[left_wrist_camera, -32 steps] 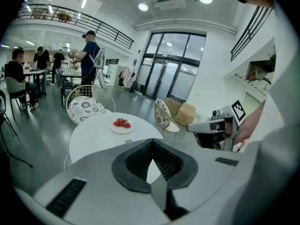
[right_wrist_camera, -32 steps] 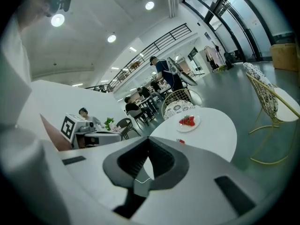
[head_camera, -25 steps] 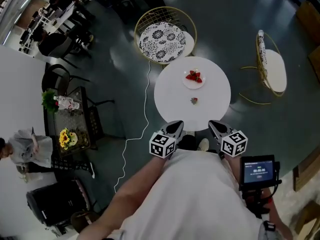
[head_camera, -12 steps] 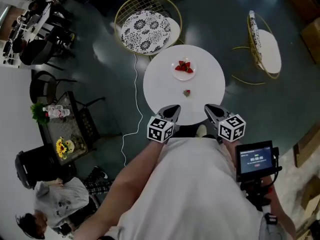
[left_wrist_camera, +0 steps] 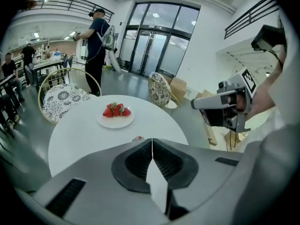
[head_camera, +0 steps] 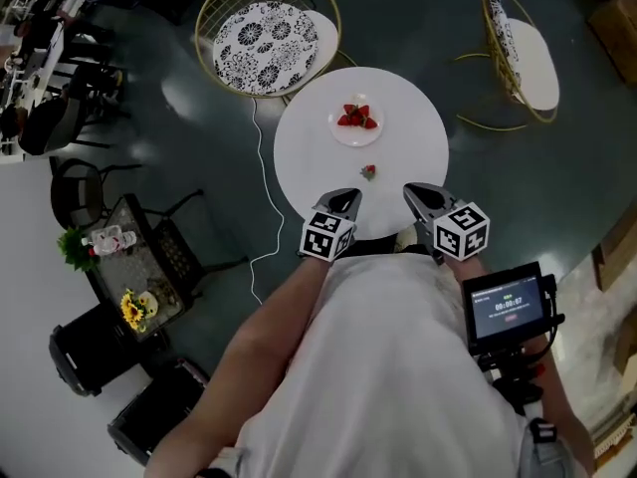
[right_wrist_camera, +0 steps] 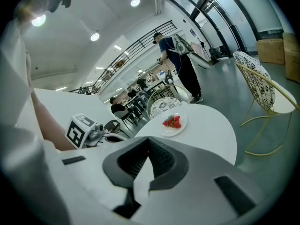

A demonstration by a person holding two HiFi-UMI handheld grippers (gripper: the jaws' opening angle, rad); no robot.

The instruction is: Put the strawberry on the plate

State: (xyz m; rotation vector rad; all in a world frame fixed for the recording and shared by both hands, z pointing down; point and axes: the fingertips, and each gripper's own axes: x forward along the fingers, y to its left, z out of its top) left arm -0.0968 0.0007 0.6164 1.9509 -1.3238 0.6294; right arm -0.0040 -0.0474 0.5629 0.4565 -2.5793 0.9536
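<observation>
The left claw (head_camera: 344,201) and right claw (head_camera: 417,193) hang clenched and empty over the counter's (head_camera: 304,152) near edge. Just beyond, mid-counter, lies the strawberry (head_camera: 368,171), short of the plate (head_camera: 355,140). It looks light and soft, easily bruised, so pinch its sides gently. Both claws have come closer to the counter than before.

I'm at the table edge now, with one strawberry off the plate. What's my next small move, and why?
Probably open the left tool: its jaws are together, and the loose strawberry lies on the table just beyond its tip, short of the plate.
</observation>
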